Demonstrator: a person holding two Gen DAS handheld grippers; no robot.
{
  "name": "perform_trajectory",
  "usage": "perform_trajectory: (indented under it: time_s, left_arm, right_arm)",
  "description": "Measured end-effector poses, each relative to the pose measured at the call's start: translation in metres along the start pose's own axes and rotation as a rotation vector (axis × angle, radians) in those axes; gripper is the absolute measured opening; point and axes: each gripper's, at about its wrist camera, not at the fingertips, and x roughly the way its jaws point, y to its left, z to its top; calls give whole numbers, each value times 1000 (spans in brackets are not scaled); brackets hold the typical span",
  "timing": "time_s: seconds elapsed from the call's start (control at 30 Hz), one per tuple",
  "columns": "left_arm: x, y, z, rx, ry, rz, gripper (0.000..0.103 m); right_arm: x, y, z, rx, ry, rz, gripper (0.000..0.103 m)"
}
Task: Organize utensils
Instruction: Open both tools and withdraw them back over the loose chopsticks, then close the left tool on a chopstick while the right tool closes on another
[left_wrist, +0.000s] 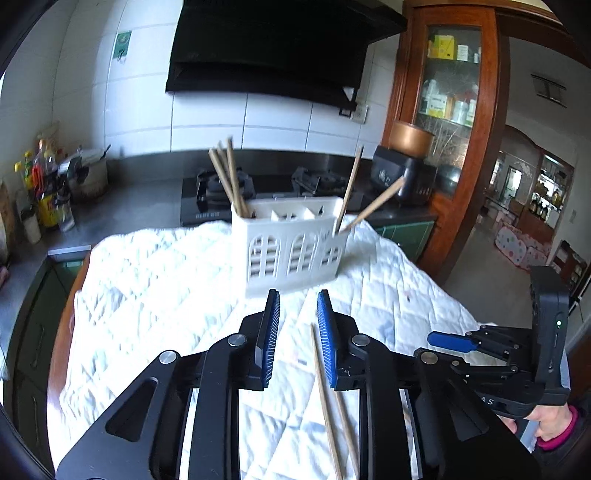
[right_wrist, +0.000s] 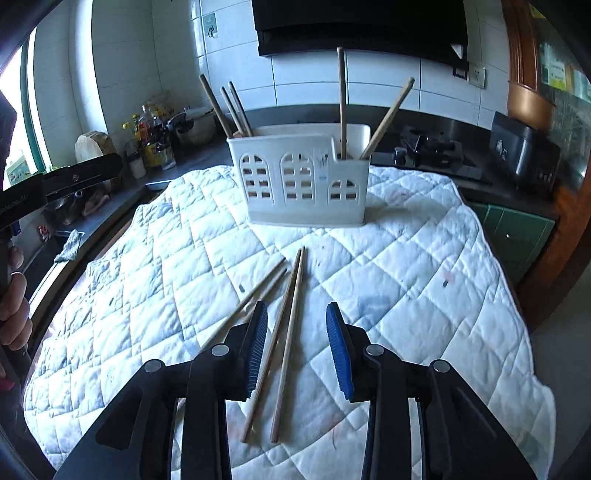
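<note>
A white utensil holder (right_wrist: 299, 177) with arched cut-outs stands on the white quilted cloth (right_wrist: 424, 266); it also shows in the left wrist view (left_wrist: 291, 247). Several wooden chopsticks stand in its left end (right_wrist: 229, 107) and two in its right end (right_wrist: 341, 103). Several loose chopsticks (right_wrist: 286, 332) lie on the cloth in front of it, between and left of my right gripper's fingers. My right gripper (right_wrist: 297, 314) is open and empty above them. My left gripper (left_wrist: 297, 297) is open and empty just in front of the holder; loose chopsticks (left_wrist: 327, 406) lie under its right finger.
A dark counter with a gas stove (left_wrist: 221, 192) runs behind the table. Bottles and jars (right_wrist: 151, 140) stand at the back left. A black appliance (right_wrist: 524, 155) sits at the right by a wooden cabinet (left_wrist: 450, 110). The right gripper body (left_wrist: 517, 354) shows at the left view's right edge.
</note>
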Motion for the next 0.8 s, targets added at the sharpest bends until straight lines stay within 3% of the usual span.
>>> perform_trajectory:
  time_s: [0.3,0.5,0.8]
  left_arm:
    - [9,22,-59,-90,91,39,22]
    - [13,33,-81,-134,130,38,22]
    - [21,32,-100,-157,183,6,22]
  right_arm:
    - [32,7,-41,36,65,4,23]
    - [44,8,-44,48,83,4,15]
    - [57,8,-44,50,110,-21,12]
